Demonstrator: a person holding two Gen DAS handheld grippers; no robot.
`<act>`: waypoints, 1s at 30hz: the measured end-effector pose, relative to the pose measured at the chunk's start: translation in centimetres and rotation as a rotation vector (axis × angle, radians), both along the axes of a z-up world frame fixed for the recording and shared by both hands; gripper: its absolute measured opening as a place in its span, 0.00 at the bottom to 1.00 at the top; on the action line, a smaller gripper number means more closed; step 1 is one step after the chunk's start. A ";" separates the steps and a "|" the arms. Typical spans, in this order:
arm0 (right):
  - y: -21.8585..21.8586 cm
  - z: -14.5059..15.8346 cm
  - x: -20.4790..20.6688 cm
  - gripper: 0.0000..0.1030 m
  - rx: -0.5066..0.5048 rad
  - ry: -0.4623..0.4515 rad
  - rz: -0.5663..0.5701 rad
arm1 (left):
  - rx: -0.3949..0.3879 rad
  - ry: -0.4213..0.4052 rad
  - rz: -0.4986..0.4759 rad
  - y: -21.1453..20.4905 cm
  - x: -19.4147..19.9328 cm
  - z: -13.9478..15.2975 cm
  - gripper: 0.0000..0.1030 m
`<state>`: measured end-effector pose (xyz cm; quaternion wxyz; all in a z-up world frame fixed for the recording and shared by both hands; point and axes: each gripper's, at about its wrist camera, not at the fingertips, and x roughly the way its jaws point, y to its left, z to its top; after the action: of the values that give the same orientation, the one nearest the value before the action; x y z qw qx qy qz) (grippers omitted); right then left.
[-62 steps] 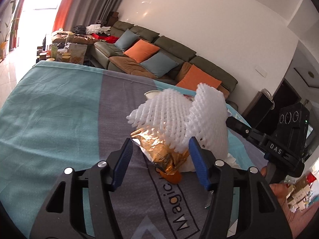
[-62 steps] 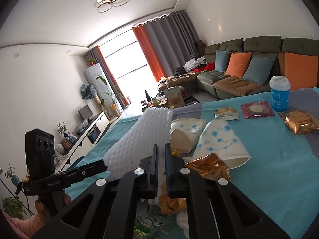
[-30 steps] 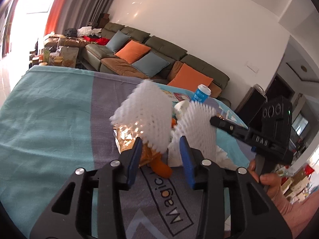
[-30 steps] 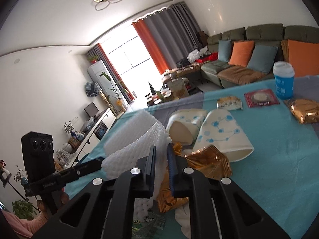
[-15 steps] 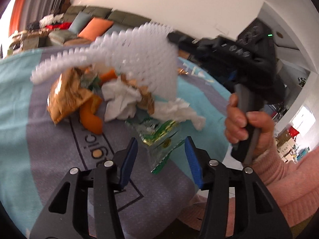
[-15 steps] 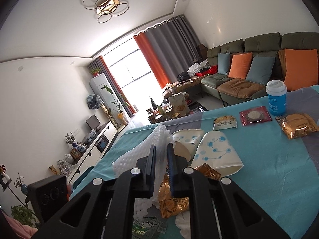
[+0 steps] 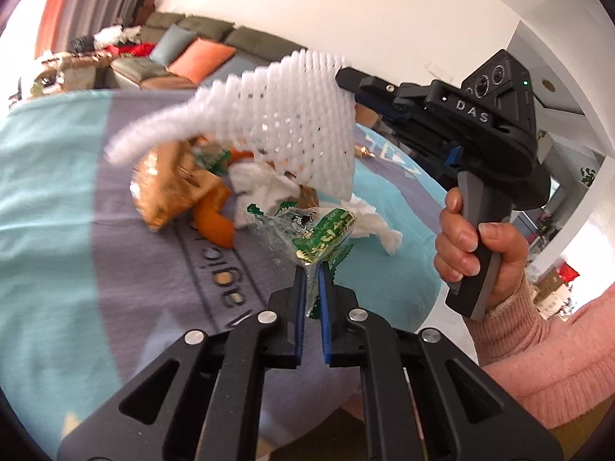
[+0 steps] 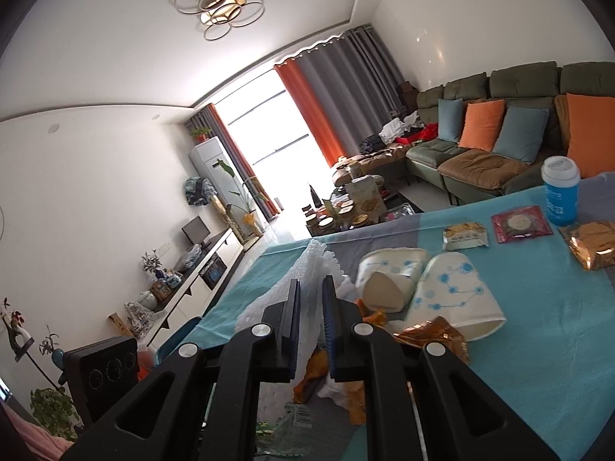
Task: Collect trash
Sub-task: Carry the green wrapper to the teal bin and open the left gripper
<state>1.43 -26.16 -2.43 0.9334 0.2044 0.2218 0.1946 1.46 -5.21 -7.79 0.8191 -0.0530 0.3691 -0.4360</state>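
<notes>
My left gripper (image 7: 311, 272) is shut on a green and clear snack wrapper (image 7: 311, 230) at the near edge of a trash pile. The pile holds a gold foil bag (image 7: 169, 188), orange peel (image 7: 215, 223) and white tissue (image 7: 269, 188). My right gripper (image 8: 310, 288) is shut on a white foam fruit net (image 7: 292, 130) and holds it in the air above the pile; the net also shows between the fingers in the right wrist view (image 8: 311, 265). The right gripper's body (image 7: 472, 134) shows at the right of the left wrist view.
The table has a teal and grey cloth (image 8: 538, 330). On it lie two paper cups (image 8: 453, 299), a blue cup with lid (image 8: 561, 196), snack packets (image 8: 465, 236) and another gold bag (image 8: 592, 244). A sofa with cushions (image 8: 499, 134) stands behind.
My left gripper let go of the foam net, dropped to the pile's near edge and shut on the green wrapper. My right gripper lifted the net up over the pile.
</notes>
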 end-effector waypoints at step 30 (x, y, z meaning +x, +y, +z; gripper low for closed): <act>21.3 2.0 9.8 0.10 -0.034 -0.003 0.357 | 0.105 -0.078 0.717 29.9 -2.0 4.5 0.07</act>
<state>11.25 -4.86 -0.44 0.8877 0.1457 0.2564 0.3537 -0.57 24.66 -3.29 0.9349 -0.1203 0.3174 -0.1032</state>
